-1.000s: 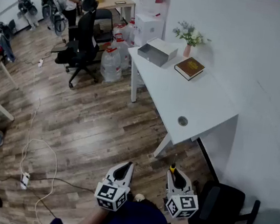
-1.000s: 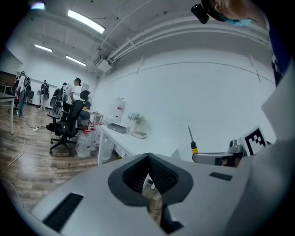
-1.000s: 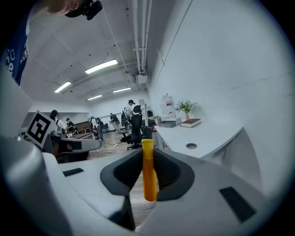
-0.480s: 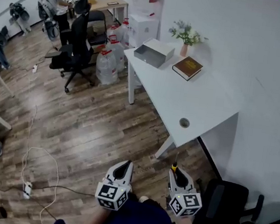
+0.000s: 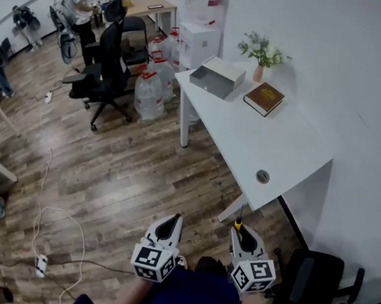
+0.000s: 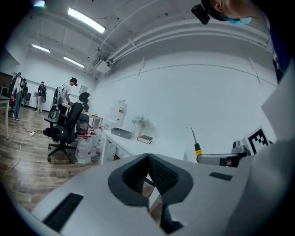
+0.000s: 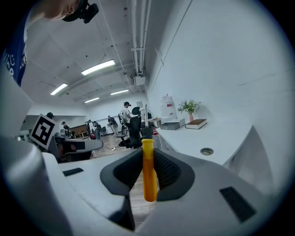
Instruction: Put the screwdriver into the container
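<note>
Jaws of right gripper (image 7: 147, 159) clamp screwdriver (image 7: 148, 182) facing white desk (image 5: 276, 146), wooden floor (image 5: 116, 179).

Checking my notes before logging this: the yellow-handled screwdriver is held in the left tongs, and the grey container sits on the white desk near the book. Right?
Wrong tongs: the screwdriver is held in the right tongs, as the right gripper view shows. The grey container does sit on the white desk near the book.
</note>
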Tool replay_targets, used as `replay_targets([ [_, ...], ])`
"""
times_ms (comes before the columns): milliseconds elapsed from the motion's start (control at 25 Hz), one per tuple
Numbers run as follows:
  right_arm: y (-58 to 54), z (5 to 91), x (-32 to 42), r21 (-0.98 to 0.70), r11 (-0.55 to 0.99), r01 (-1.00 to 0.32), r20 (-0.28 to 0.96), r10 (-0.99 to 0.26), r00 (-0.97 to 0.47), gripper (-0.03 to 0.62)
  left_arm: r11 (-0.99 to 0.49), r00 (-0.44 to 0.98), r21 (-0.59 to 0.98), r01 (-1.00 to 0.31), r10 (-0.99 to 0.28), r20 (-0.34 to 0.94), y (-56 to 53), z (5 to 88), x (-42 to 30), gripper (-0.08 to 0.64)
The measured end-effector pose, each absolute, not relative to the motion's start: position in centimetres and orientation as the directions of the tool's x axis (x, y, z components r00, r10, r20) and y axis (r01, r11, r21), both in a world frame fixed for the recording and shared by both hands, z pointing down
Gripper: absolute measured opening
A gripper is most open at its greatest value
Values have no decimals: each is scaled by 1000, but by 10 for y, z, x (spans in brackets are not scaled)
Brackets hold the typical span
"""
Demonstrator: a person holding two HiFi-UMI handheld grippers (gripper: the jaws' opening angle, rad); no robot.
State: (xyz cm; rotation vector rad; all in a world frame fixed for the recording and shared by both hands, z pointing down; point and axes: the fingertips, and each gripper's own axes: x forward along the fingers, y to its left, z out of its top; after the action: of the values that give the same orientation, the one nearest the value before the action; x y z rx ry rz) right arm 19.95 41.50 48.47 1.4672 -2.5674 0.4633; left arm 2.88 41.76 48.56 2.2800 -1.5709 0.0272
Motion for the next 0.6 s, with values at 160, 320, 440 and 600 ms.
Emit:
replay_targets([
  [160, 395, 493, 194, -206, 477, -855, 287, -805, -518, 91, -279, 353, 286, -917, -901, 251, 403, 498, 15, 17],
  [320, 370, 507, 196, -213, 487, -847, 312, -788, -531, 91, -233, 319, 303, -924, -906, 278, 383, 512, 10, 17],
  [440, 333, 508, 197, -213, 502, -838, 304, -781, -545, 91, -235, 315, 289, -928, -910, 271, 352, 511, 12, 17],
  [600, 273, 514, 203, -200, 507, -838, 311, -778, -545, 91, -226, 298, 260, -939, -913, 279, 301, 508, 11, 17],
])
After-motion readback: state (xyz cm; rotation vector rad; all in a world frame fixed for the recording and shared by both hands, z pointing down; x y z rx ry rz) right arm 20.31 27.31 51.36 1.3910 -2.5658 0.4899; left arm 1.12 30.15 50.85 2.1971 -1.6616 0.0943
